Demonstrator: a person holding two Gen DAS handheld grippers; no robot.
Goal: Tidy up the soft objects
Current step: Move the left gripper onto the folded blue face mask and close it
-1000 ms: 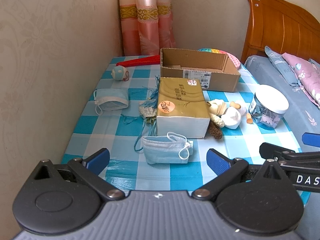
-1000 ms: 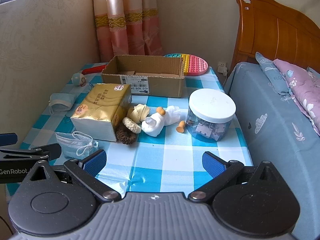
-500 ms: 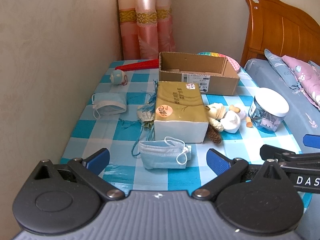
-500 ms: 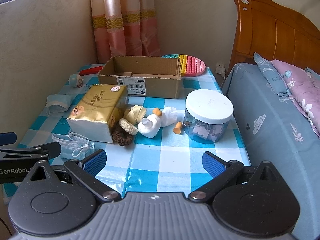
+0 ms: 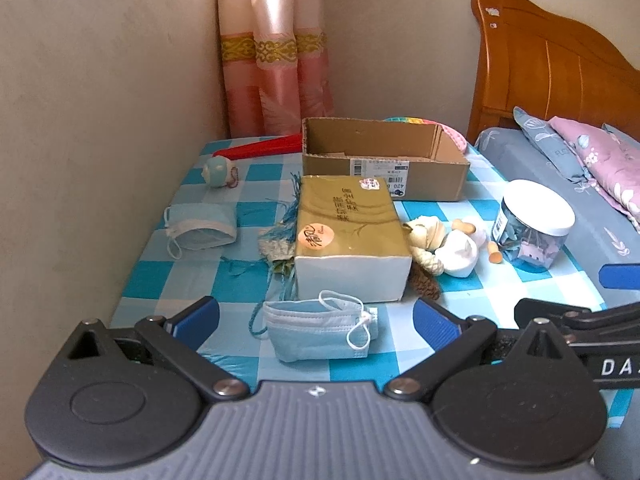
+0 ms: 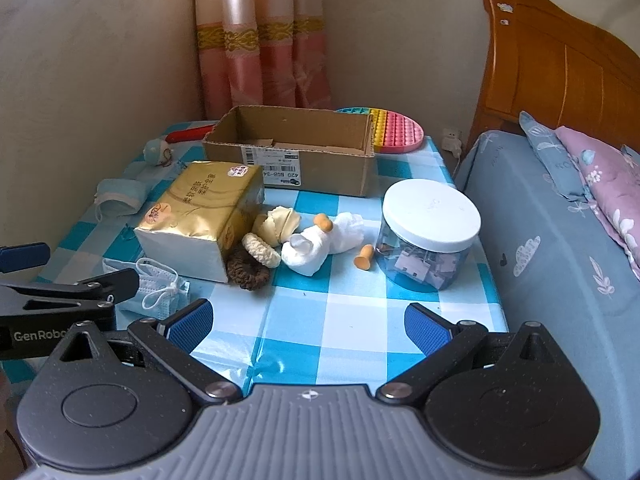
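A folded blue face mask (image 5: 320, 330) lies at the table's near edge, between the spread fingers of my open left gripper (image 5: 316, 322). A second mask (image 5: 200, 226) rests at the left. White socks (image 6: 320, 244), cream and brown scrunchies (image 6: 256, 258) and two orange earplugs (image 6: 364, 258) lie beside a gold tissue pack (image 5: 348, 228). An open cardboard box (image 6: 292, 150) stands behind them. My right gripper (image 6: 306, 320) hangs open over the near checked cloth, holding nothing.
A clear jar with a white lid (image 6: 430, 234) stands at the right edge. A rainbow pop mat (image 6: 396, 130), a red fan (image 5: 260, 148) and a small ball toy (image 5: 218, 170) sit at the back. Wall on the left, bed (image 6: 560, 240) on the right.
Both grippers have drawn back and risen a little, so the table items sit farther off. Nothing on the table has moved, and both grippers stay open.
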